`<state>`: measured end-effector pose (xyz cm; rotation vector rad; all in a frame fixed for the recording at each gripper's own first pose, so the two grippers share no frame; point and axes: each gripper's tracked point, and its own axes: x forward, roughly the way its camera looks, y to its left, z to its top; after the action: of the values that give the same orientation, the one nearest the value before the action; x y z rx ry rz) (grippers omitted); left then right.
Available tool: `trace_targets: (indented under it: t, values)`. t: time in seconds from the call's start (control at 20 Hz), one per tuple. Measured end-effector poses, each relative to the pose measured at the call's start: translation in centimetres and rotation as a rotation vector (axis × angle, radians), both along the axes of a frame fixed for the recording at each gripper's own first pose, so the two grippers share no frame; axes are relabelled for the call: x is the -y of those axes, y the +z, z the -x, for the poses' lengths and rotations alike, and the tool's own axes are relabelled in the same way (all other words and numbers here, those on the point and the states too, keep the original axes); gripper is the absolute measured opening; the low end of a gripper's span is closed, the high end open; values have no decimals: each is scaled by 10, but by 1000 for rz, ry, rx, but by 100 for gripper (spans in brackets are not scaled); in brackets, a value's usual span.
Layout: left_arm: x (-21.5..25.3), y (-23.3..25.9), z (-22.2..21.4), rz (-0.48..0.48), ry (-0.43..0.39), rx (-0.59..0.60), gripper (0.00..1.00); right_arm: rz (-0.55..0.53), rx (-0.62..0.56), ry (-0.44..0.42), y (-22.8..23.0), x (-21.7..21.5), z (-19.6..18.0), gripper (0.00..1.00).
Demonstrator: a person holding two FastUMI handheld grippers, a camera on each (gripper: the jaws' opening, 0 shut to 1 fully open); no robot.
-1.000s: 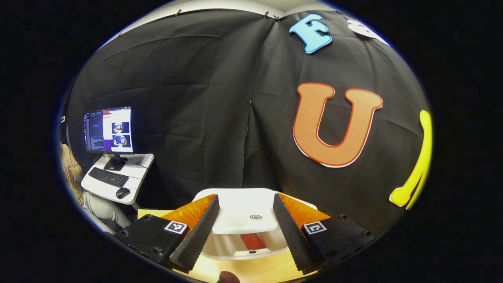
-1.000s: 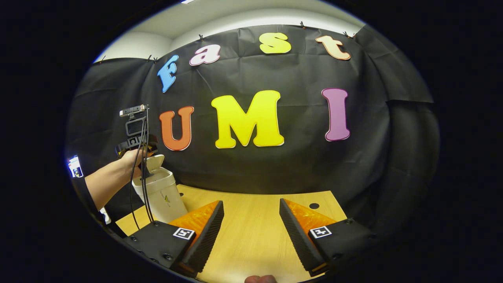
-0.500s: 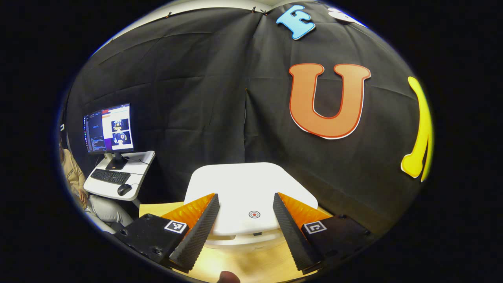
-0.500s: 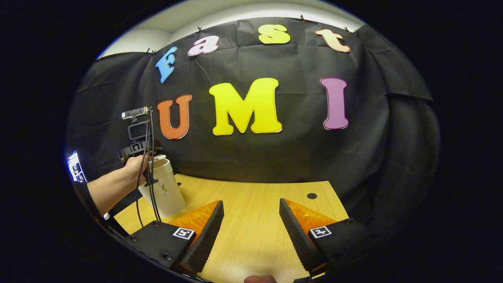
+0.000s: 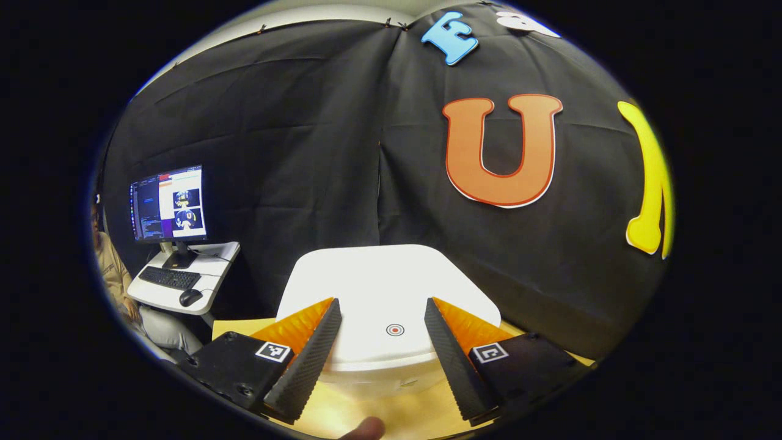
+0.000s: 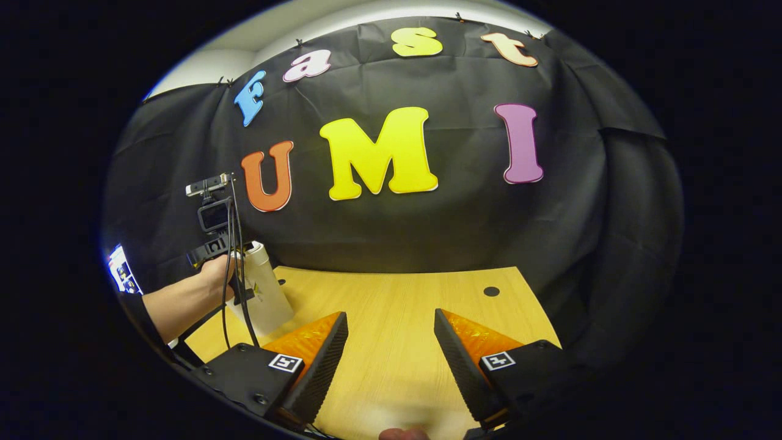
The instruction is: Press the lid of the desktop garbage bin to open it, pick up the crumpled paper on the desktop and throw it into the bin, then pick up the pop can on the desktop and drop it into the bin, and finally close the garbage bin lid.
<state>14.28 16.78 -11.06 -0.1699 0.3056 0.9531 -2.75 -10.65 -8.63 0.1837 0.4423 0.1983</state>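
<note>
Left claw point(image 5: 380, 333): fingers spread, nothing between them, poised directly over the bin lid point(image 5: 385, 287). The lid lies flat under and just ahead of the tips, its red target mark midway between the fingers. Lid appears seated on the garbage bin point(image 6: 264, 292), though the front seam sits low in the left gripper view and latch engagement can't be confirmed.

Right claw point(image 6: 391, 351): also released, empty, above bare counter point(image 6: 403, 305), well apart from the bin, which stands ahead and to its left.

Risks: if the lid hasn't latched, it may spring back up once pressure comes off. An off-centre push, away from the mark, could rock or slide the light bin across the smooth counter. A second press may re-open a push-latch.

Orientation: bin's long axis approx. vertical, leaning slightly in the right gripper view (prob. lens effect). Lid faces up, its hinge edge on the far side from the left claw.
</note>
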Motion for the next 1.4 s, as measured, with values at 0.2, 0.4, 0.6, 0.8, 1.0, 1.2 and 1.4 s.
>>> trace_targets:
  t: [0.2, 0.4, 0.6, 0.8, 1.0, 1.2, 1.4]
  values:
    - [2, -4, 1, -5, -7, 3, 91, -39, -9, 19, -9, -7, -5, 90]
    - [4, -7, 2, -43, -17, -2, 91, -68, -43, 32, -23, -10, -10, 90]
    - [5, -10, 2, -92, -27, 13, 90, -73, -43, 39, -25, -10, -16, 90]
    - [4, 1, 0, -131, -58, -8, 89, -74, -19, 17, -18, -7, -25, 93]
    - [9, 4, -1, -88, -133, 20, 89, -61, 39, -28, 0, -4, -33, 93]
    - [16, 43, 1, -142, -261, 49, 90, -11, 115, -70, 21, -7, -38, 93]
    - [56, 115, -5, -236, -487, 173, 90, 23, 222, -115, 57, -13, -44, 93]
